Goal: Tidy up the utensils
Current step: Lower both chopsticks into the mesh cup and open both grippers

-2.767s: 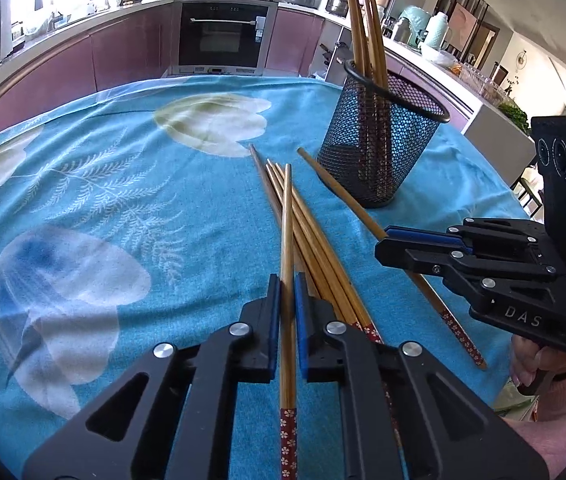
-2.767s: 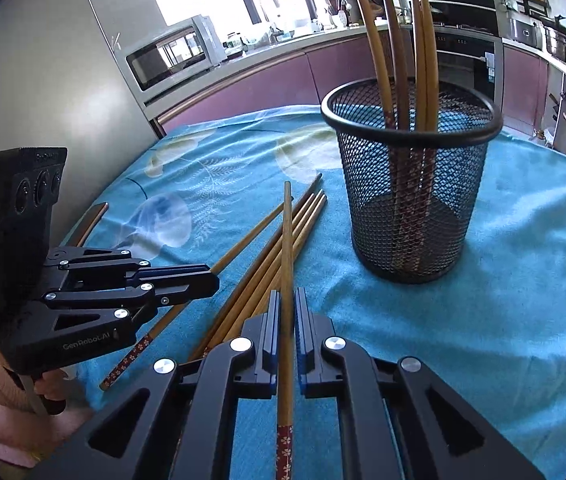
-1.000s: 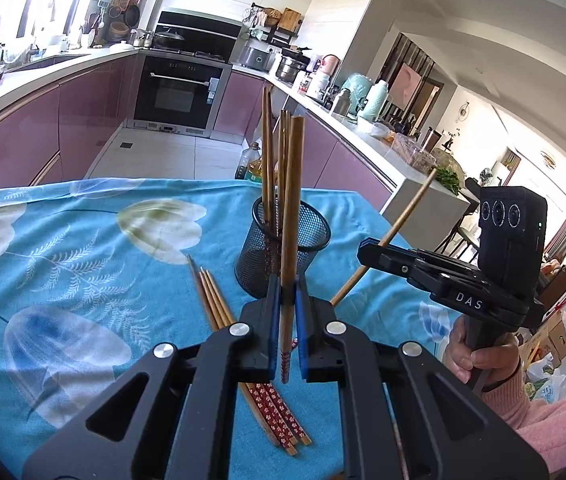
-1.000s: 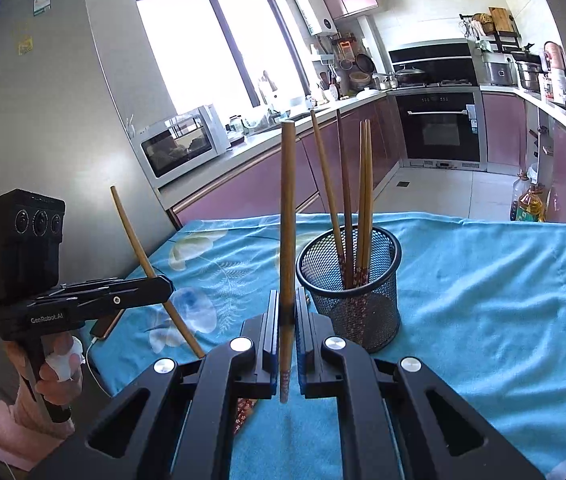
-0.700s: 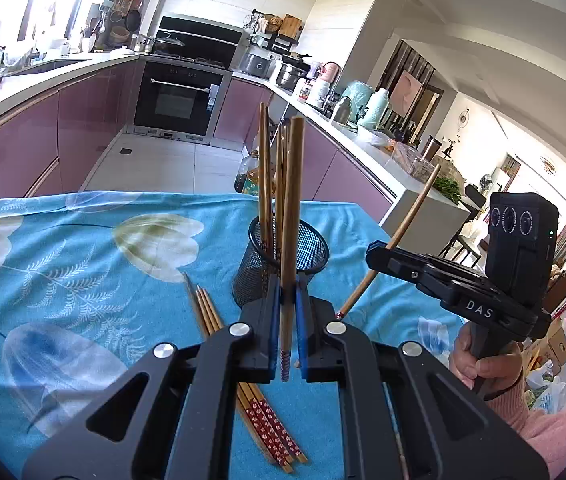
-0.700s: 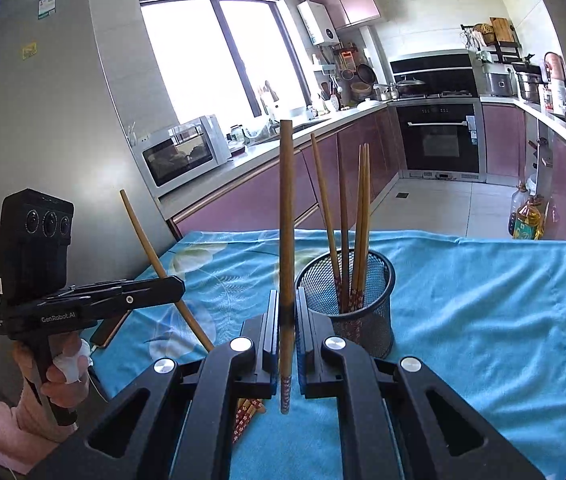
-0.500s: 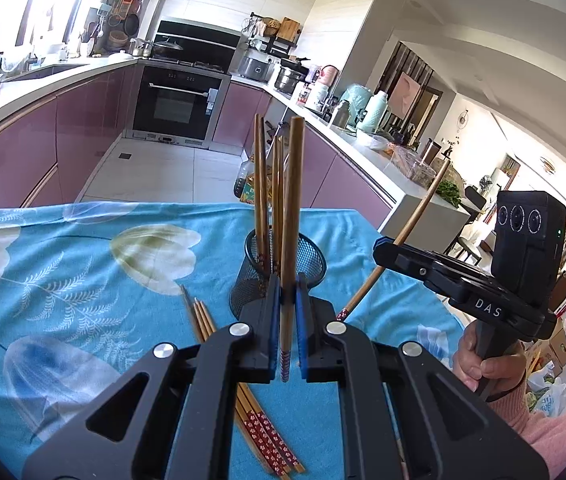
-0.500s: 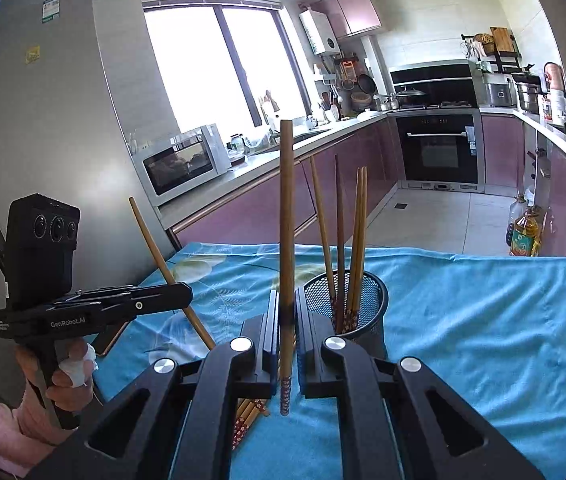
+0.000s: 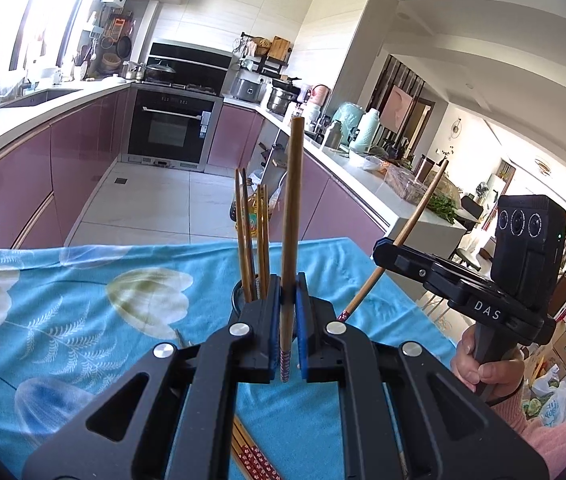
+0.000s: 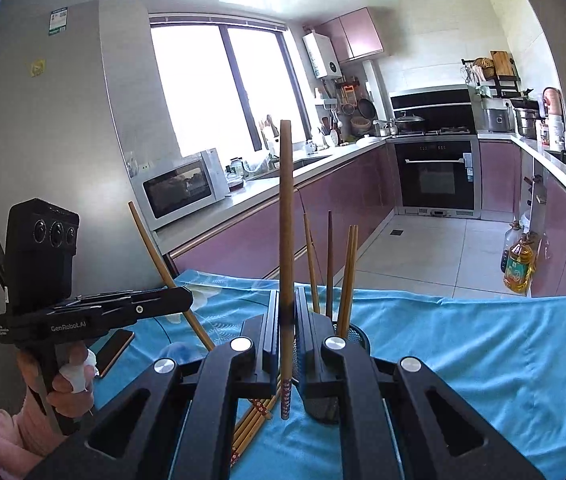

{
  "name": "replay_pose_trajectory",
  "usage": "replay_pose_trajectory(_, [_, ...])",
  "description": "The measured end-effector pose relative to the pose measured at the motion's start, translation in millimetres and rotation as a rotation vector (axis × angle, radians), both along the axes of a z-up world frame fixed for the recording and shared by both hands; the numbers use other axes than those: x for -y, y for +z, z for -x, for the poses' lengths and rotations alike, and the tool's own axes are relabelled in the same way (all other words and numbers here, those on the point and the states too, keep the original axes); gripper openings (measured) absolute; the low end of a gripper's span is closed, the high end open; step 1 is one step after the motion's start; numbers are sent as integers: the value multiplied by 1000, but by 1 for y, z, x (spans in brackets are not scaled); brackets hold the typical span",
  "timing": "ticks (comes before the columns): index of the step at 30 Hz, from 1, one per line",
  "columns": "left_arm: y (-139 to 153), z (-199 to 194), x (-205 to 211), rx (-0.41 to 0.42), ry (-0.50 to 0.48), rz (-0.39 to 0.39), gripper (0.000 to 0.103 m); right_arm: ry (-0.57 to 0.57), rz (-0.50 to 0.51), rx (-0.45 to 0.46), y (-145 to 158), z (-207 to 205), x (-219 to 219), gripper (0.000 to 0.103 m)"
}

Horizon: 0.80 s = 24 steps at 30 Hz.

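Note:
My left gripper (image 9: 287,292) is shut on a wooden chopstick (image 9: 291,216) held upright, red patterned end down. My right gripper (image 10: 286,312) is shut on another chopstick (image 10: 286,208), also upright. Each gripper shows in the other's view, the right gripper (image 9: 383,250) holding its stick tilted, the left gripper (image 10: 183,300) likewise. The black mesh holder (image 10: 357,336) with several chopsticks (image 10: 347,272) standing in it sits on the blue cloth, mostly hidden behind both grippers' fingers; its sticks (image 9: 249,236) rise just left of my left gripper. Loose chopsticks (image 10: 251,424) lie on the cloth below.
The table wears a blue floral cloth (image 9: 83,304). A phone (image 10: 113,346) lies near the table's left edge. Purple kitchen cabinets, an oven (image 9: 175,128) and worktops stand beyond the table. An oil bottle (image 10: 517,266) stands on the floor.
Both grippers have risen well above the table with their chopsticks, from lying flat to held upright. The holder now sits lower and closer to the fingers in both views.

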<state>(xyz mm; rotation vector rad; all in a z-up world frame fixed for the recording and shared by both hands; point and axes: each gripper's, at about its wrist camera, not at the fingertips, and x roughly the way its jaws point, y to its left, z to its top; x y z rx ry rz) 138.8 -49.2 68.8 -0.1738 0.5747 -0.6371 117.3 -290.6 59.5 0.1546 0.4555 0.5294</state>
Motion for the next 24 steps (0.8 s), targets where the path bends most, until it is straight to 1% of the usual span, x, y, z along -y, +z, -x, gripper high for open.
replay_pose_trajectory(7, [16, -6, 7, 27, -4, 8, 8, -5, -2, 25, 11, -7, 1, 6])
replay_pose_trajectory(16, [28, -17, 10, 43, 9, 21, 8, -16, -1, 33, 16, -22, 1, 6])
replay_pose_trajectory(19, [31, -20, 12, 53, 19, 11, 8, -22, 1, 34, 16, -26, 1, 6])
replay_pose_trajectory(24, [30, -23, 19, 60, 32, -33, 8, -36, 6, 24, 12, -34, -1, 6])
